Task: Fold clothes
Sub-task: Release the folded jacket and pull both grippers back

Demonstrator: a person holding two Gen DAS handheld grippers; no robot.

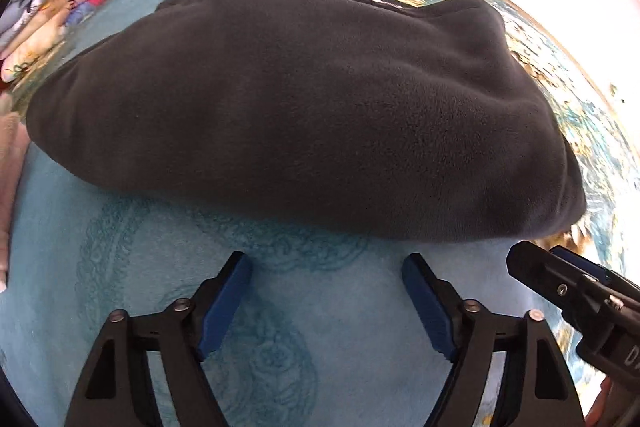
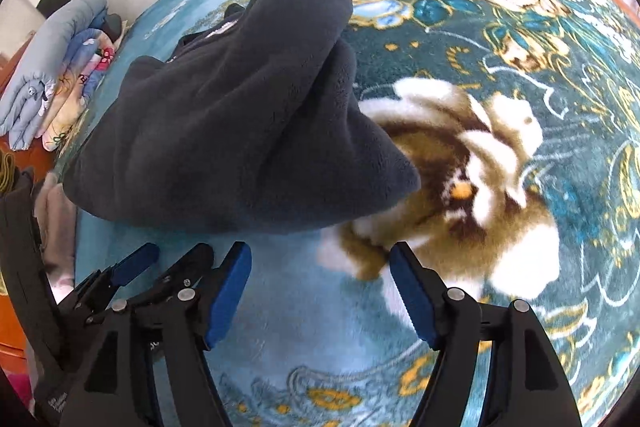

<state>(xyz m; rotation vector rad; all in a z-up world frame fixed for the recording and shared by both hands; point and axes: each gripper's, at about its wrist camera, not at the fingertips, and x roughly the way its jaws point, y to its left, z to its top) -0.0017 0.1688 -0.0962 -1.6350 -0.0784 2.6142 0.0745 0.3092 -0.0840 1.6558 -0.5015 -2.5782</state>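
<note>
Both tongs are sitting nearest the lenses with blue pads spread wide and gripping nothing: the left tongs (image 1: 326, 269) are hovering over pale teal carpet (image 1: 120, 287), and the right tongs (image 2: 320, 259) are hovering just beside them, over the carpet's brown and white flower. Just beyond the pads, a dark grey fleece garment (image 1: 304, 115) is lying bunched on the carpet, clear of both tongs, its near edge rounded and its far end rising in a hump in the right wrist view. Farther off, at the left, folded quilts (image 2: 52, 67) are sitting stacked at the carpet's edge.
</note>
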